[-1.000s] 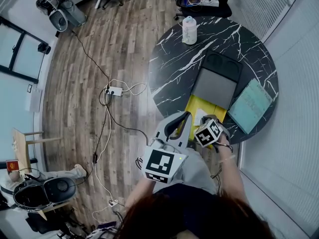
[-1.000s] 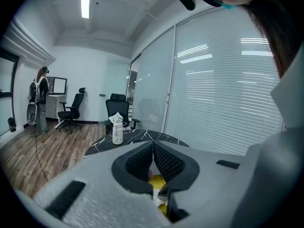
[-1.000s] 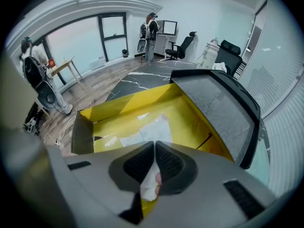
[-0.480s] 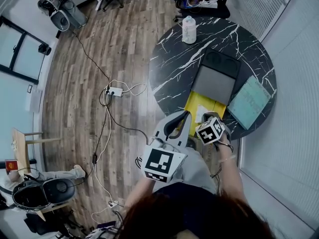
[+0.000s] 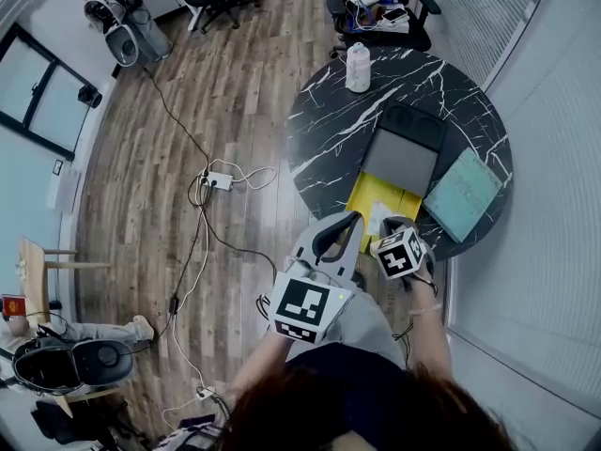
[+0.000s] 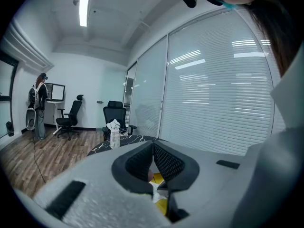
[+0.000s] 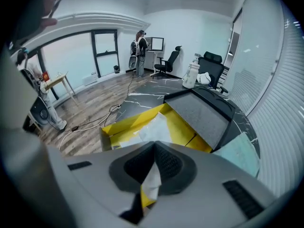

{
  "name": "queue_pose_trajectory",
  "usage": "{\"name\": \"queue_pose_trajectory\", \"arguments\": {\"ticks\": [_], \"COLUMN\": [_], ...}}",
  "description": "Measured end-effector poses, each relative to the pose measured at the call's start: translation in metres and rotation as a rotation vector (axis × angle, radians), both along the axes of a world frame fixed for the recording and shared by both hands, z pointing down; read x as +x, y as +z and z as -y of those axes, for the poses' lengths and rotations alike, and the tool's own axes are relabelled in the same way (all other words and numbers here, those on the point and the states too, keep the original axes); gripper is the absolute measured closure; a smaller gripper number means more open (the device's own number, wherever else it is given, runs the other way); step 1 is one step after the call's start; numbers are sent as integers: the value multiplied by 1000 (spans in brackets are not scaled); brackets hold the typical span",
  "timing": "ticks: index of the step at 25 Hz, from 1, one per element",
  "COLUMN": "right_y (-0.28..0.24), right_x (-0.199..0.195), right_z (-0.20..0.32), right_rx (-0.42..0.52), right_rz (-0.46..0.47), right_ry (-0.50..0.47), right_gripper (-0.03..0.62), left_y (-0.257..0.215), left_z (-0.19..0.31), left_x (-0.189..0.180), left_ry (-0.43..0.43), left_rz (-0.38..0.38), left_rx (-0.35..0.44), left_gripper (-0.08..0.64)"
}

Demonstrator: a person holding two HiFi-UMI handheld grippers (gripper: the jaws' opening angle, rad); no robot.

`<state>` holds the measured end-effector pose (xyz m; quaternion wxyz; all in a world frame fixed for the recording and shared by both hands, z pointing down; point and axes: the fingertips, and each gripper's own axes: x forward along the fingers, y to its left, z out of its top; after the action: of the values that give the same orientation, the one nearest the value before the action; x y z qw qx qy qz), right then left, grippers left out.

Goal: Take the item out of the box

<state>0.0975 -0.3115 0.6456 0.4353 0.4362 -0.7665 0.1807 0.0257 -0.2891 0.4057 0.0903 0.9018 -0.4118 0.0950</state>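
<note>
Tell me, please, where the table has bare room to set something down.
Bare marble lies on the table's left side, between the bottle and the yellow box. Crowded on the right: grey case and teal sheet.

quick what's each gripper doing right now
left gripper: closed, nothing between its jaws.
right gripper: closed, above the open yellow box, nothing clearly held.

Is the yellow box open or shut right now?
Open. The yellow box shows its inside, a white sheet lying in it, with the grey panel folded back beyond.
</note>
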Motion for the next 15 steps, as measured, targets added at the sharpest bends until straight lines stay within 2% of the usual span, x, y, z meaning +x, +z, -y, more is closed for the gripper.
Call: {"name": "queue_pose_trajectory", "arguments": {"ticks": [15], "right_y": [-66], "right_x": [11], "right_z": [-31], "right_rx": [197], "right_rz": [32], "right_ry": [78], "right_gripper": [568], "left_y": [-34], "left_z": [-46], "left_x": [5], "left_ry": [35], "left_rz": [-14], "left_rx": [95], "left_gripper": [532]}}
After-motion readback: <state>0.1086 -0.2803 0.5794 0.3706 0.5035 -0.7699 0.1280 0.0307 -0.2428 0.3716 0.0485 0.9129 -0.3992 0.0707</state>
